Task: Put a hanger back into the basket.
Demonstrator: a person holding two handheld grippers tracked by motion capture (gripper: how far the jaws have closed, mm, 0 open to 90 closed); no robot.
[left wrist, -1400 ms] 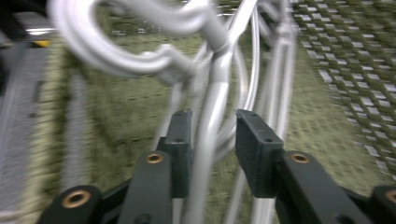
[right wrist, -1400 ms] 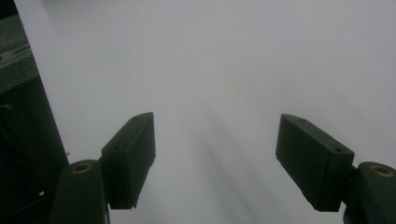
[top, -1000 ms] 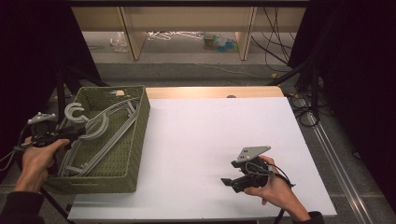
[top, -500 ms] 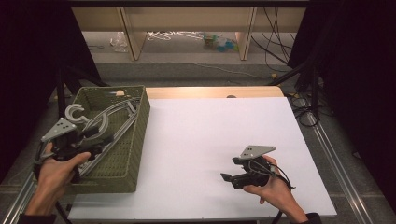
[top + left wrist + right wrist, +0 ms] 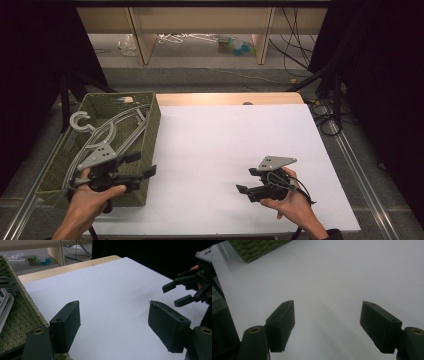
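hangers [image 5: 107,137]: grey plastic; stacked flat, hooks toward far-left corner | in green woven basket [image 5: 150,117], table's left edge

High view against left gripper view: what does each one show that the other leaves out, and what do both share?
High view: the whole green woven basket, the hook of the grey hangers in it, and both hands.

Left gripper view: the left gripper close up, jaws just opened wide, nothing between them.

Both: the white table, the basket's wall, hanger arms, the open right gripper, and clutter on the floor beyond.
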